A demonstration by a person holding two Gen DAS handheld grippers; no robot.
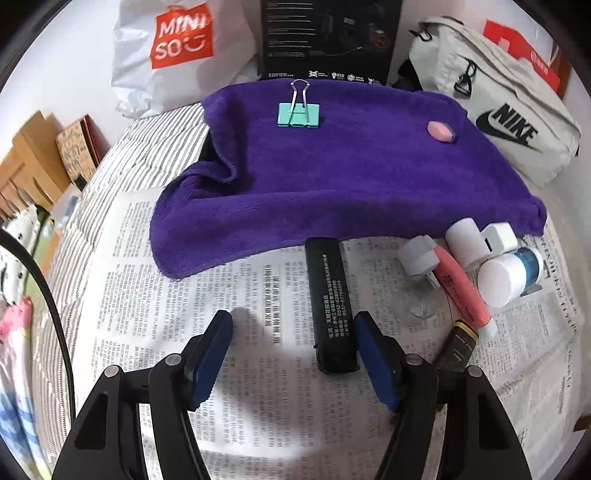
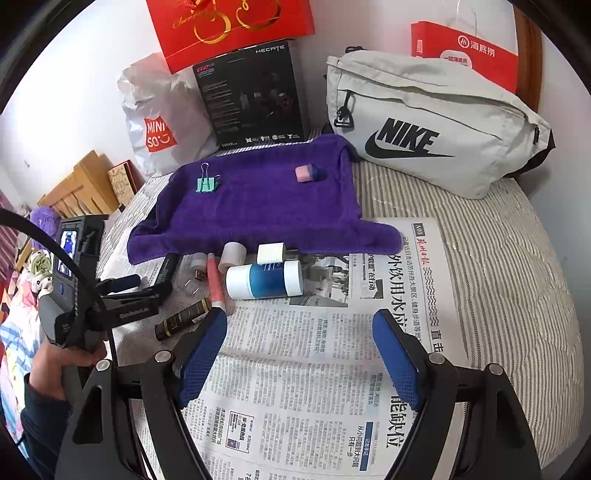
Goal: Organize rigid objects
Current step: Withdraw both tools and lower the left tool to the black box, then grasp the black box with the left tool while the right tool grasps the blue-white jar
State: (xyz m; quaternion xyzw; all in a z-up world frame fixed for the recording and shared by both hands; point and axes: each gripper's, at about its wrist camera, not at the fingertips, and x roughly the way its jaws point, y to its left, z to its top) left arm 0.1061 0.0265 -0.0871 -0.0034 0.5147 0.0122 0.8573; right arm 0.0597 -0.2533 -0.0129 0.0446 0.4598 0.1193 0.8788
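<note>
A purple towel holds a teal binder clip and a pink eraser. On the newspaper lie a black lighter, a pink tube, a blue-and-white bottle, a white charger plug, a white roll and a dark gold-banded tube. My left gripper is open, its fingers astride the lighter's near end. My right gripper is open and empty over the newspaper.
A white Nike bag, a black Edifier box, a Miniso bag and red bags stand at the back. A striped bedsheet lies under everything. A wooden headboard is at left.
</note>
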